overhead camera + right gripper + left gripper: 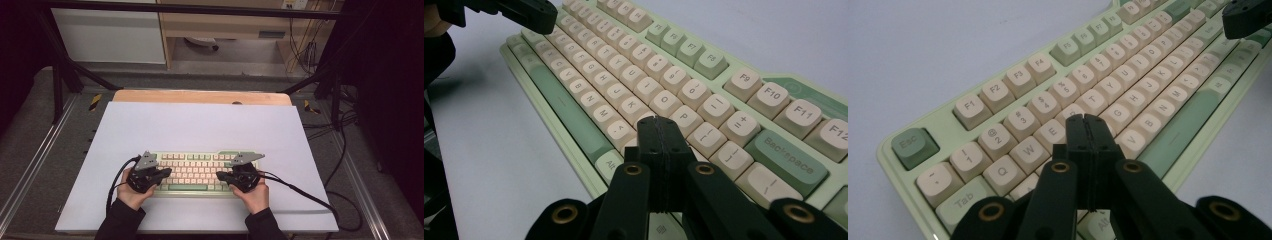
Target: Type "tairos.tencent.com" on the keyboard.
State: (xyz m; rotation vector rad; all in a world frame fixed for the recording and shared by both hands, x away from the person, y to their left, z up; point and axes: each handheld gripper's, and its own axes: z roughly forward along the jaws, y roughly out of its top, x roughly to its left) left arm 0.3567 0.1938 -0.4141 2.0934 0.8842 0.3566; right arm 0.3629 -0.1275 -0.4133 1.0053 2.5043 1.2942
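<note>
Keyboard (1108, 85) edges cropped, gripper-hidden keys

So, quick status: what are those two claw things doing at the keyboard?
Left gripper shut, over the left keys. Right gripper shut, over the right keys. Keyboard flat on the white mat. Nothing in the way.
</note>
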